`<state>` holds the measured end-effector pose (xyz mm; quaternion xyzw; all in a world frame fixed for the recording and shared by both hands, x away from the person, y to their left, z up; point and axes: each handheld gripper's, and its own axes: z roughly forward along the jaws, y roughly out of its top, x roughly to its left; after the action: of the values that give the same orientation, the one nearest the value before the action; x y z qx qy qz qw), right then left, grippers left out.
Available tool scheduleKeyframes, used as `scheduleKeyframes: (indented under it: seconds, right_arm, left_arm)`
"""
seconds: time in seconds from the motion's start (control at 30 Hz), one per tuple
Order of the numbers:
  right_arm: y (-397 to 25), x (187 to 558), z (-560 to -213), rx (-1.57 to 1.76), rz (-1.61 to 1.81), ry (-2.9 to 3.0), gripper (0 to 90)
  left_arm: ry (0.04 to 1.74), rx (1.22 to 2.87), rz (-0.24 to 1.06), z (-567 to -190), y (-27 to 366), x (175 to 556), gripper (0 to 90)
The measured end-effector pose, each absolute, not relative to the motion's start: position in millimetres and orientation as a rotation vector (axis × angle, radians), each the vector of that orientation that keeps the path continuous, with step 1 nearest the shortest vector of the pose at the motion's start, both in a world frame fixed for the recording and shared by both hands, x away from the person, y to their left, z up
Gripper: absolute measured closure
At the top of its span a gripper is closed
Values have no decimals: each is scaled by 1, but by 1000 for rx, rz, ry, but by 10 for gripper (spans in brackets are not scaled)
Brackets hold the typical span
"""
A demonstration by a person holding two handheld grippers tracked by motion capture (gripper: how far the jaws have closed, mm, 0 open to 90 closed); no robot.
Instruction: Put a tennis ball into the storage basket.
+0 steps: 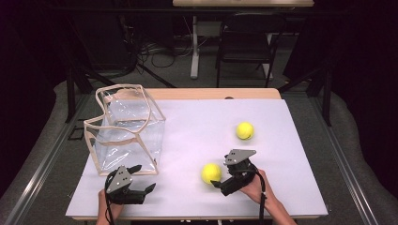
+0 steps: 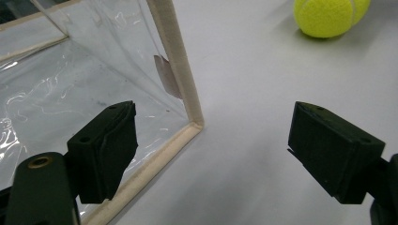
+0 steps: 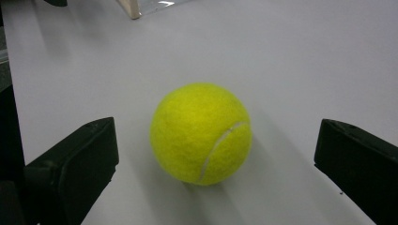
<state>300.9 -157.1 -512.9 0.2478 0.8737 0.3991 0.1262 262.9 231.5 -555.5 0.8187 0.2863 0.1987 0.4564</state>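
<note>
The right gripper (image 1: 217,183) sits low on the counter (image 1: 197,122) with its jaws spread wide, a yellow tennis ball (image 3: 201,133) lying between them, untouched. The left gripper (image 1: 143,177), also wide open and empty, rests beside the near corner of the clear bag (image 1: 126,129). A second ball (image 1: 244,130) lies farther back.

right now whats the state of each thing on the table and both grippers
clear bag: upright, open at top, empty
near tennis ball: on the table, ungripped, in front of the right gripper's open jaws
far tennis ball: loose on the table
left gripper: jaws open, by the bag's corner
right gripper: jaws open
</note>
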Motion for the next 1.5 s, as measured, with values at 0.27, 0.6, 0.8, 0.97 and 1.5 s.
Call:
scheduleKeyframes:
  seconds: [0.27,0.6,0.8,0.97,1.5]
  right_arm:
    - [-148,306,-518,728,1124,2573,0]
    - [-142,310,-526,749,1138,2600,0]
    - [-141,313,-532,769,1142,2605,0]
    - [-139,314,-534,746,1145,2622,0]
    - [-133,313,-543,741,1087,2640,155]
  left_arm:
    - [707,2021,489,-556,231,262,160]
    - [704,2022,490,-556,232,263,160]
    - [702,2024,487,-556,232,263,160]
    - [706,2025,486,-557,233,263,160]
    - [703,2031,486,-556,232,262,160]
